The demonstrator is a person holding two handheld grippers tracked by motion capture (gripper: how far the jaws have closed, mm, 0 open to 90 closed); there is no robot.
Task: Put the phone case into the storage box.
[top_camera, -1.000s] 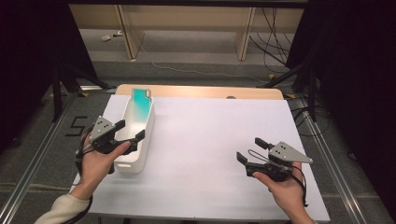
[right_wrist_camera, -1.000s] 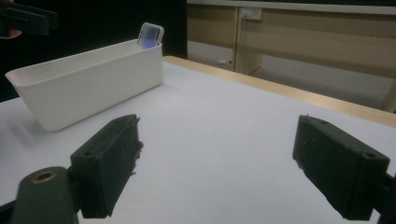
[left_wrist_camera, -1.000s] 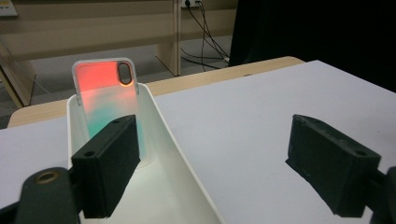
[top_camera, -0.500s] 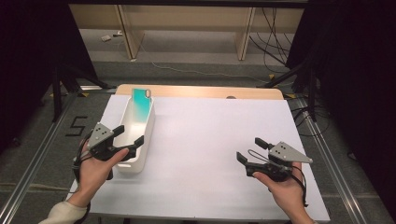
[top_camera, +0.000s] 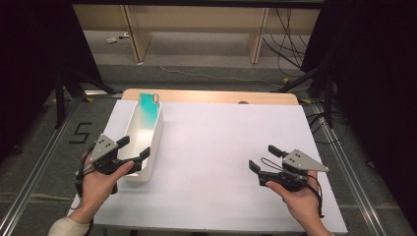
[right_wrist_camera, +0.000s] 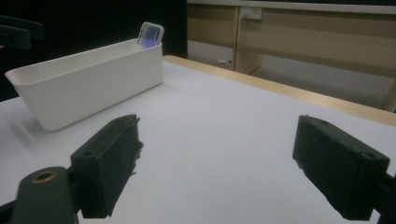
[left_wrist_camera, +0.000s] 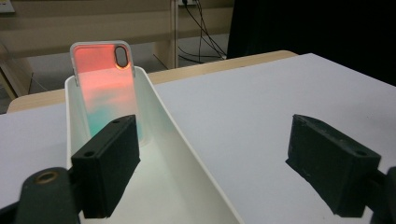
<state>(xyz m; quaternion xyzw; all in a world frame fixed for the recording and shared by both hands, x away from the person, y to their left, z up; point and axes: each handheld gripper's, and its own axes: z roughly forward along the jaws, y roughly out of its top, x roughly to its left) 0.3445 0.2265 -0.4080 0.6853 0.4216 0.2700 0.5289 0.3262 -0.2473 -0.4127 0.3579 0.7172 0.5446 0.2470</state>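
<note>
With the left gripper held wide over the bin's six-o'clock end, the leaning phone case could be toppled if the wall is clipped.

Room: grey floor with loose cables; wooden shelving behind; black curtains both sides; white-topped desk, wooden far edge.
</note>
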